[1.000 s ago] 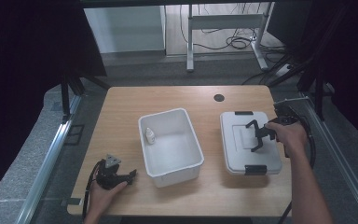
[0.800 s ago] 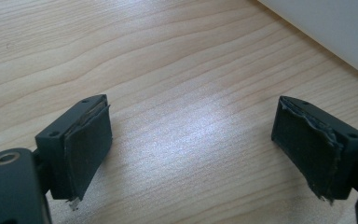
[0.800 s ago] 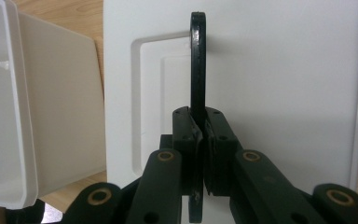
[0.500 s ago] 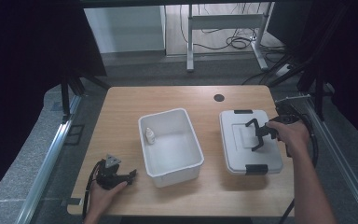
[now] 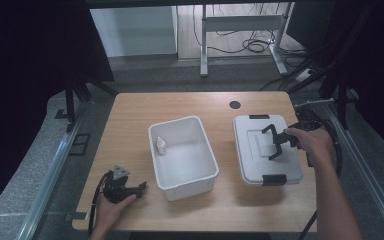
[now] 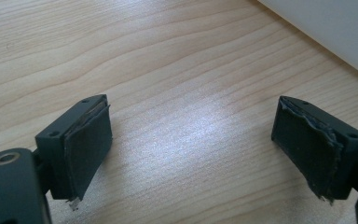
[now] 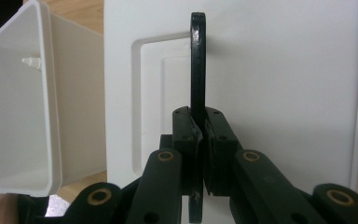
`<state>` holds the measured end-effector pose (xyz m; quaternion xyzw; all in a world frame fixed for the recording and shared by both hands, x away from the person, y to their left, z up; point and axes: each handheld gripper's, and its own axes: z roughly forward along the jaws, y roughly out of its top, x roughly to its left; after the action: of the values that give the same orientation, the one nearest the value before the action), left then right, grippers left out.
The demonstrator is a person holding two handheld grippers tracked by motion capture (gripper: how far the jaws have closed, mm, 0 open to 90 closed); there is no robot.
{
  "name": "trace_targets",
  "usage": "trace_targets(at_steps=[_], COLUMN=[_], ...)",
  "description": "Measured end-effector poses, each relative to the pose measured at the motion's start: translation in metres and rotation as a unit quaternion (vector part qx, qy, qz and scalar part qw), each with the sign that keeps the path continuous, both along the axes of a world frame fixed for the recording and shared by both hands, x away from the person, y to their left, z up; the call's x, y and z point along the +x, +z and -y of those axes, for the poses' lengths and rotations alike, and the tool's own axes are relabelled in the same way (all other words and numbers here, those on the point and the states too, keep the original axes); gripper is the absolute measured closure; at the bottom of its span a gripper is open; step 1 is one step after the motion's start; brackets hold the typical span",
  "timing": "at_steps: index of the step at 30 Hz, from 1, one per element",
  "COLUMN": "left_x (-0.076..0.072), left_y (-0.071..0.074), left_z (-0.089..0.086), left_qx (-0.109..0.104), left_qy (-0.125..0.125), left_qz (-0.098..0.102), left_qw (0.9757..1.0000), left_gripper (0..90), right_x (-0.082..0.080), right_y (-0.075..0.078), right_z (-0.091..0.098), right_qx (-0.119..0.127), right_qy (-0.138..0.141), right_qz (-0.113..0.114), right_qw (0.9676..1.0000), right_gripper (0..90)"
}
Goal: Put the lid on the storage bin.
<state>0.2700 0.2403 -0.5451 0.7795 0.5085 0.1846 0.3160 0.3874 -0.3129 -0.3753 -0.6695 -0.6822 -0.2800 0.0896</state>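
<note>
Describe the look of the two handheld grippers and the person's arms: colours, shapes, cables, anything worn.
Both tools are black. The left gripper carries a grey three-cornered plate on top and trails a black cable; its two blocky jaws bear dark pads with frayed edges. The right gripper has linked black arms with brass-coloured pivot rings and a black cable looping behind it. The forearms are bare, with no sleeves or gloves visible.

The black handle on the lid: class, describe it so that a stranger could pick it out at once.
On the wooden table, right of the open white tub, lies a white lid. The black handle stands upright at its middle, pinched by the right hand-held gripper, unlike the flat black clips at the lid's ends.
</note>
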Motion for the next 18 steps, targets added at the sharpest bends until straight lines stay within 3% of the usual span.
trace_targets(at_steps=[18], left_x=[0.000], left_y=[0.000], left_z=[0.000], left_qx=[0.000], left_qy=[0.000], left_qz=[0.000], left_qw=[1.0000], left_gripper=[12.1], right_x=[-0.006], right_y=[0.034], right_z=[-0.022], right_qx=[0.003], right_qy=[0.031], right_qz=[0.027], right_qw=[0.9991], right_gripper=[84.9])
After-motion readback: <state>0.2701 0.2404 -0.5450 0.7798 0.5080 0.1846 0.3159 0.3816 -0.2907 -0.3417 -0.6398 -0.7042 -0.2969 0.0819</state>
